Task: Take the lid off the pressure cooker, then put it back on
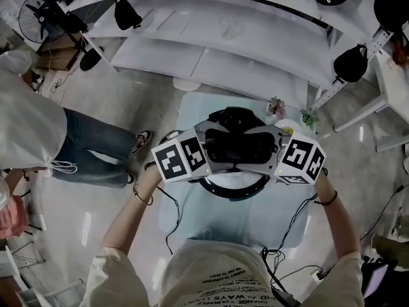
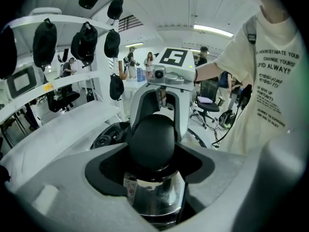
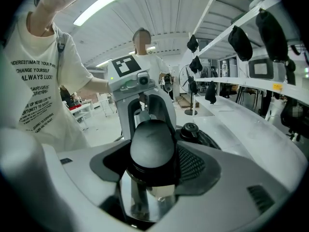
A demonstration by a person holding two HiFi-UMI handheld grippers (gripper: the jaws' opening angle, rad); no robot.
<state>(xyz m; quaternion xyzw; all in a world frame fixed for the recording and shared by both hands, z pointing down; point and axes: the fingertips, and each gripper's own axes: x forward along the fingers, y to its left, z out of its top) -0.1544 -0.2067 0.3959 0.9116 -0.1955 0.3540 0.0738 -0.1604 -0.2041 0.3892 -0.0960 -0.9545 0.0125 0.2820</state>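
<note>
Black handle ends fill both claws. The left claw (image 2: 153,154) is closed on the left handle (image 2: 152,134), at the 9 o'clock side of the pressure cooker (image 1: 231,190). The right claw (image 3: 152,162) is closed on the right handle (image 3: 152,146), at 3 o'clock. The lid (image 2: 108,138) sits on the steel pot (image 2: 154,199). The cooker stands on the table (image 1: 211,224), and a white shelf (image 1: 192,50) is behind it at 12 o'clock.

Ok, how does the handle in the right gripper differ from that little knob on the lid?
The handle is big, smooth and rounded; the knob is small and stubby. The handle is held between the right gripper's jaws; the knob stands free on the lid beyond them. Both are black parts of the pressure cooker.
</note>
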